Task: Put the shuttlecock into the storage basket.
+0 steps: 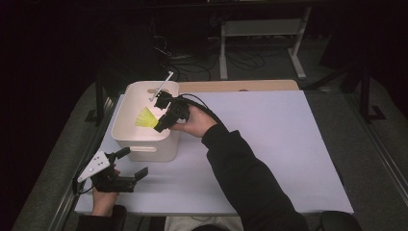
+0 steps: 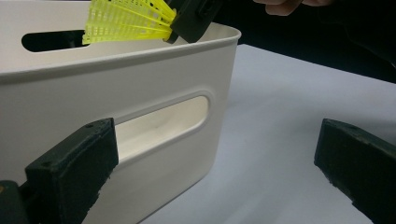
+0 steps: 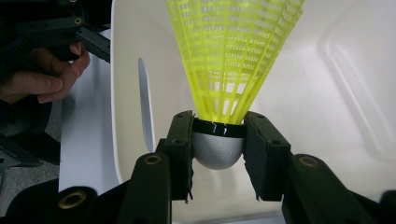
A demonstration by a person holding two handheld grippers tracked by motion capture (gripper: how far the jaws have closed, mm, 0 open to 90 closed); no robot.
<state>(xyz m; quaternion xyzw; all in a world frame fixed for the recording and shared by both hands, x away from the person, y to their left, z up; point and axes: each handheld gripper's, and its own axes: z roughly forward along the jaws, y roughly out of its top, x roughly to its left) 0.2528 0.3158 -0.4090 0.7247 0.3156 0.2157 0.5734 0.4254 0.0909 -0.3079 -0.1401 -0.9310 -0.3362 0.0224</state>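
A yellow shuttlecock (image 3: 232, 56) is held over the white bin (image 1: 126, 139), its skirt pointing into the bin. It is gripped at its grey round tip by the closed fingers (image 3: 180, 149) of the right gripper (image 1: 163, 122). The left gripper (image 1: 129, 163) is held just in front of the bin, low over the tabletop (image 1: 269, 144). Its fingers (image 2: 77, 163) are spread wide open, and nothing is held between them.
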